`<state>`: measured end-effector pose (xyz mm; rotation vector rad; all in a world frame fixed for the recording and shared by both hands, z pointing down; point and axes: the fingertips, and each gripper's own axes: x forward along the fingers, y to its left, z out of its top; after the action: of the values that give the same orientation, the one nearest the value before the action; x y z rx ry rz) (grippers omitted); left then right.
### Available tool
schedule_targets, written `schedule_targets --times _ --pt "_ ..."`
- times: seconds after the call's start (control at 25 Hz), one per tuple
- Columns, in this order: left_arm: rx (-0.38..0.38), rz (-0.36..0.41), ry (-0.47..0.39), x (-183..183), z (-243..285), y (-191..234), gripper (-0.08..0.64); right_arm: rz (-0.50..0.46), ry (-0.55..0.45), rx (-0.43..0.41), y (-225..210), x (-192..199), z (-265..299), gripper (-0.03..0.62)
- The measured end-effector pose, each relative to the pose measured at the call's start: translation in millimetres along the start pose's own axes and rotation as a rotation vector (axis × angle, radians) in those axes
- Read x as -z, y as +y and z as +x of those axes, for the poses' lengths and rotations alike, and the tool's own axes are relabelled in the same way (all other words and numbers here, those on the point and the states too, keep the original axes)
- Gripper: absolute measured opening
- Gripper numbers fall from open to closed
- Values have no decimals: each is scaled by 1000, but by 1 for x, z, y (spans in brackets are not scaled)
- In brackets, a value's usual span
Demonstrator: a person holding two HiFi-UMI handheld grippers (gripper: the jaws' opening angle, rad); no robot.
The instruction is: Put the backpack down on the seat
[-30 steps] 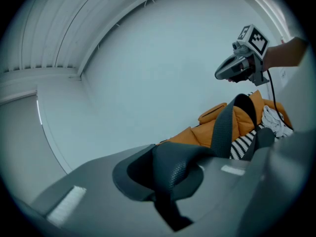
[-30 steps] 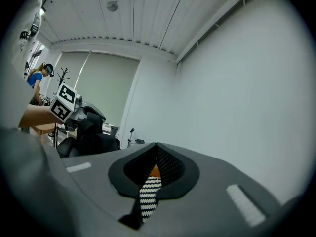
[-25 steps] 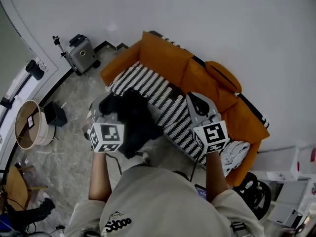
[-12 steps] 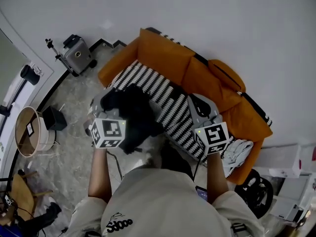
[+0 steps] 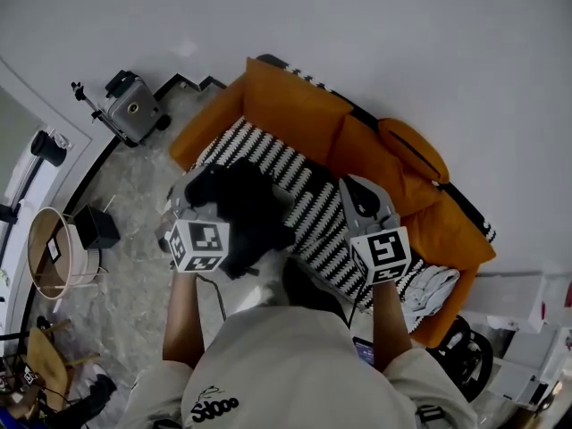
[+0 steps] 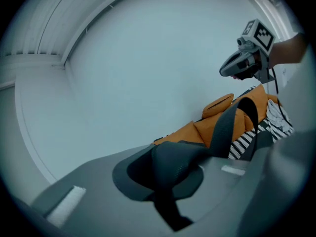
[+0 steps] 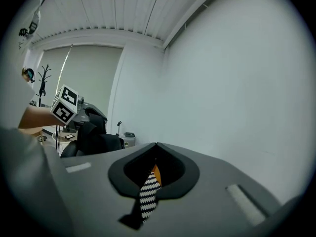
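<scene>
Both grippers are staying almost where they were half a second ago. The left gripper (image 6: 170,179) is clamping a dark strap of the soft black fabric backpack (image 5: 246,217), still hanging over the front edge of the black-and-white striped seat (image 5: 313,213) of the orange upholstered sofa (image 5: 295,105). The right gripper (image 7: 150,169) is keeping its jaws pressed together, empty (the shirt print (image 5: 214,407) is reading roughly "Sdooo").

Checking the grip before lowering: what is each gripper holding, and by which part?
The left gripper is shut on the black backpack, pinching its dark padded strap. The right gripper is shut and holds nothing.
</scene>
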<state>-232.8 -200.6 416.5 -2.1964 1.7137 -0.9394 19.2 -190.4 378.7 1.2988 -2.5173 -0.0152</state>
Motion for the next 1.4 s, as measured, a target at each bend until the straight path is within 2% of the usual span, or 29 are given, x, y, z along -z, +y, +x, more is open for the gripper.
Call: schedule_targets --times 0.84,1.2,1.4 --pt "142 42 74 -14 197 -39 12 94 128 14 -117 62 107 2" --pt "199 33 121 -2 268 -57 12 129 195 -7 -141 98 148 2" --pt "217 34 144 5 304 -63 12 143 209 -18 -155 106 170 3"
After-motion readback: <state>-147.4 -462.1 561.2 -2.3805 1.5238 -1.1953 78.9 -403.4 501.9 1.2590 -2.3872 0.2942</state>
